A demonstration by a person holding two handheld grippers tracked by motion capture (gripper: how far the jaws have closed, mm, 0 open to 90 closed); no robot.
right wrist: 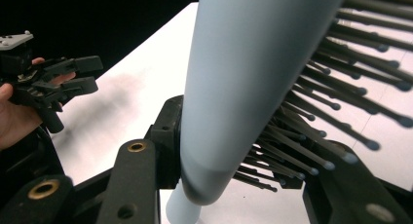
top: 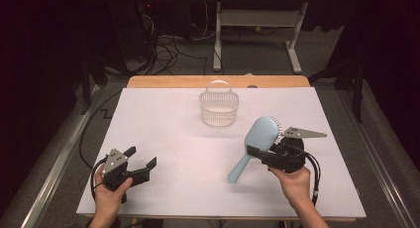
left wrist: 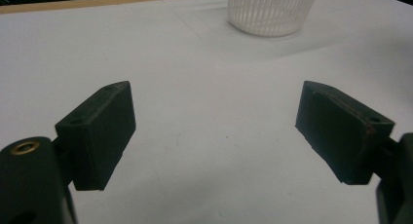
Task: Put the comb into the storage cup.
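Note:
A light blue hairbrush [top: 261,131] is lifted off the white sheet at the right, its handle slanting down toward the front. My right gripper [top: 265,151] is shut on it where the head meets the handle. In the right gripper view the brush's back [right wrist: 243,78] runs up between the jaws, with dark bristles fanning out to the right. My left gripper [top: 142,156] is at the front left, open with nothing between its fingers. The left gripper view shows its jaws [left wrist: 214,121] wide apart over bare sheet.
A white slatted basket [top: 218,109] with a hoop handle stands at the back centre of the white sheet [top: 163,119]; its base is at the top of the left gripper view [left wrist: 270,12]. The wooden table edge [top: 163,82] runs behind it. Cables and desk legs lie on the floor beyond.

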